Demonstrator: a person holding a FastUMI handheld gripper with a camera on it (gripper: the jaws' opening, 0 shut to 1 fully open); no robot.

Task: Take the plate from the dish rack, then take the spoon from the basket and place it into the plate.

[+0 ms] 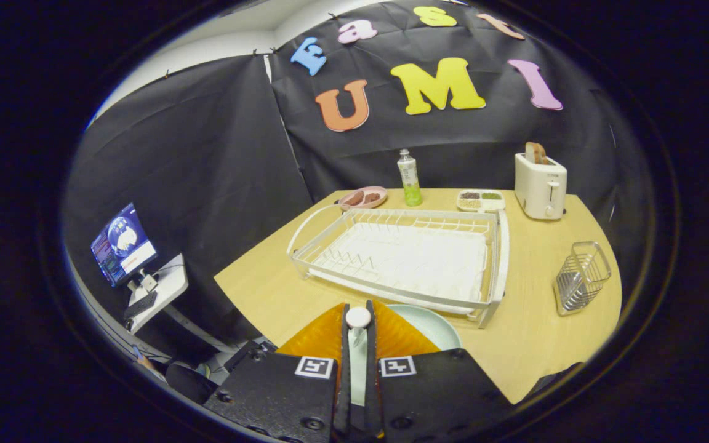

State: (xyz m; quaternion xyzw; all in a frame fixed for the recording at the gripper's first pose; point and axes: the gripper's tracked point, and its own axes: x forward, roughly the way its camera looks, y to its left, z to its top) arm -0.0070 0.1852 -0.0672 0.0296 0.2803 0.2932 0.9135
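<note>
White and smooth, likely ceramic or hard plastic, the spoon (357, 326) sits pinched in my claw (358, 332), both fingers closed on its handle, round end poking up between the tips. I judge it light, stiff, slick, so a firm squeeze on the handle suits. Pale green plate (431, 326) lies on the tabletop (533, 332) just ahead, under the fingertips, hard against the rack (404, 258). My claw is tilted down over the plate. The basket (581, 277) stands well apart.
</note>
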